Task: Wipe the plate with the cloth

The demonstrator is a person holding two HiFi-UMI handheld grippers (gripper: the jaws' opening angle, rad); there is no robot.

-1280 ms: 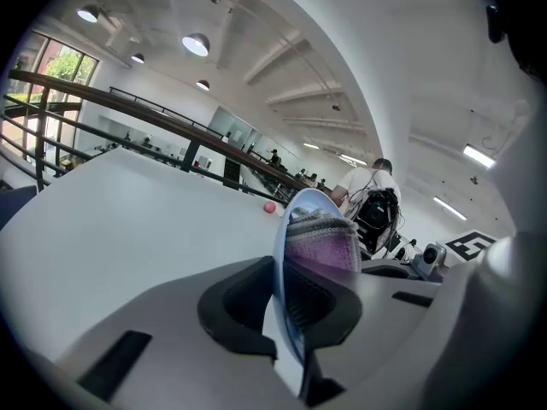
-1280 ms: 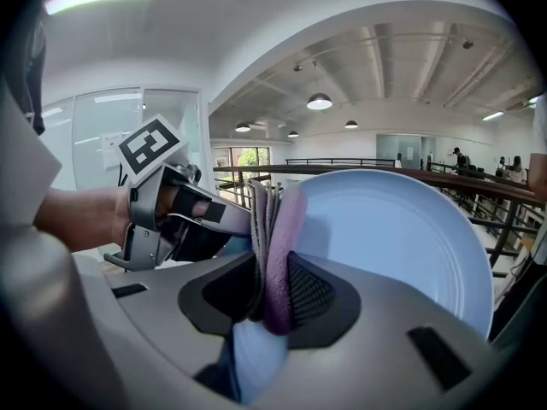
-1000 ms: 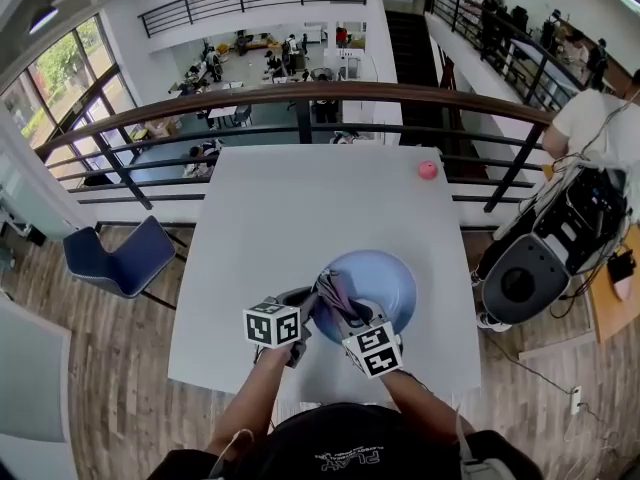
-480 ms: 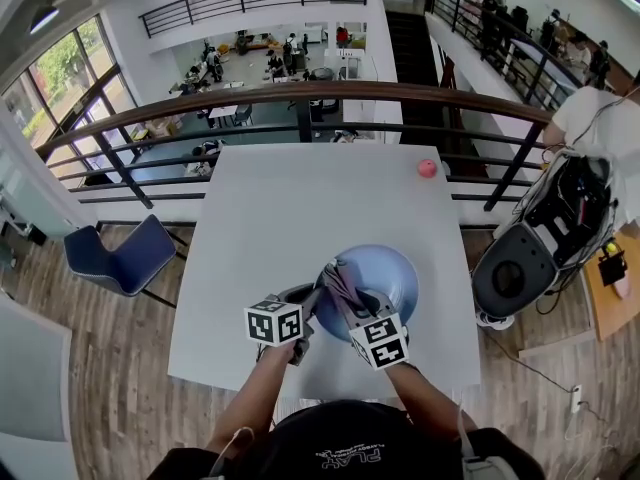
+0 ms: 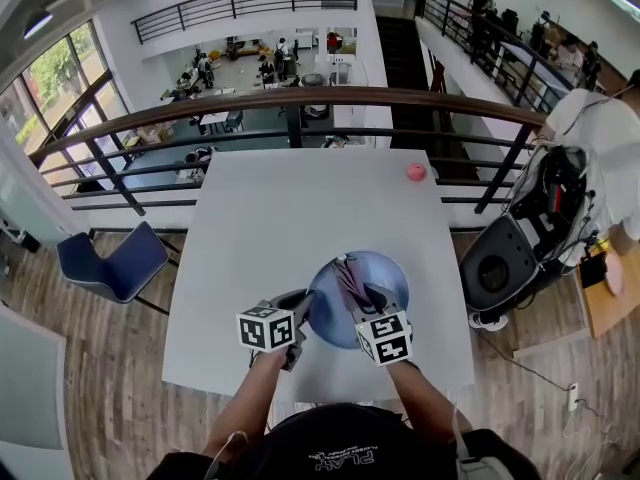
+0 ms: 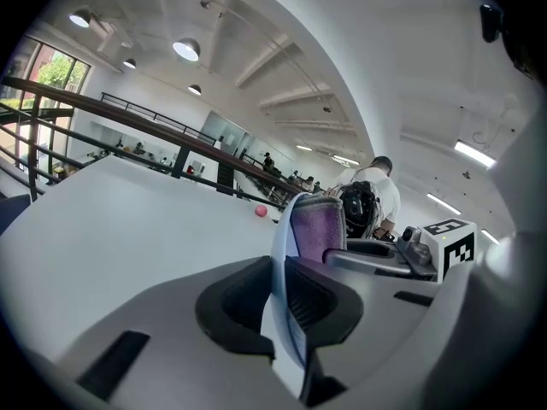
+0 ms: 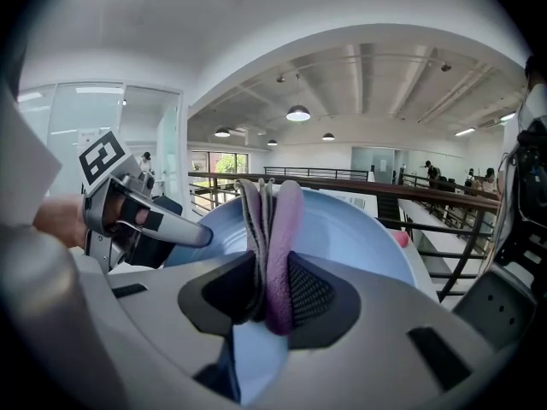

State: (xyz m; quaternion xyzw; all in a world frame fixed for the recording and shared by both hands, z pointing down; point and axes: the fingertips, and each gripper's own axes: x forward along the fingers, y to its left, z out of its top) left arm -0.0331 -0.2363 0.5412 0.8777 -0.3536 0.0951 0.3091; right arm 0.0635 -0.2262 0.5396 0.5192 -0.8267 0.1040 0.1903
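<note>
A pale blue plate [image 5: 328, 313] is tilted up above the near part of the white table [image 5: 300, 208]. My left gripper [image 5: 303, 315] has the plate's left rim [image 6: 279, 254] between its pads; its jaws are opening, with the pads still against the rim. My right gripper [image 5: 364, 301] is shut on a folded purple and grey cloth [image 5: 349, 273]. In the right gripper view the cloth [image 7: 272, 229] stands up from the pads against the plate's face [image 7: 359, 229]. The cloth [image 6: 318, 227] also shows behind the rim in the left gripper view.
A small pink ball [image 5: 415, 172] lies near the table's far right corner. A railing [image 5: 300, 103] runs behind the far edge. A blue chair [image 5: 105, 263] stands left of the table. A round grey machine [image 5: 497, 268] and a person stand at the right.
My right gripper has carried the cloth a little away from me and up across the plate's face. The left gripper has kept its place at the rim.
</note>
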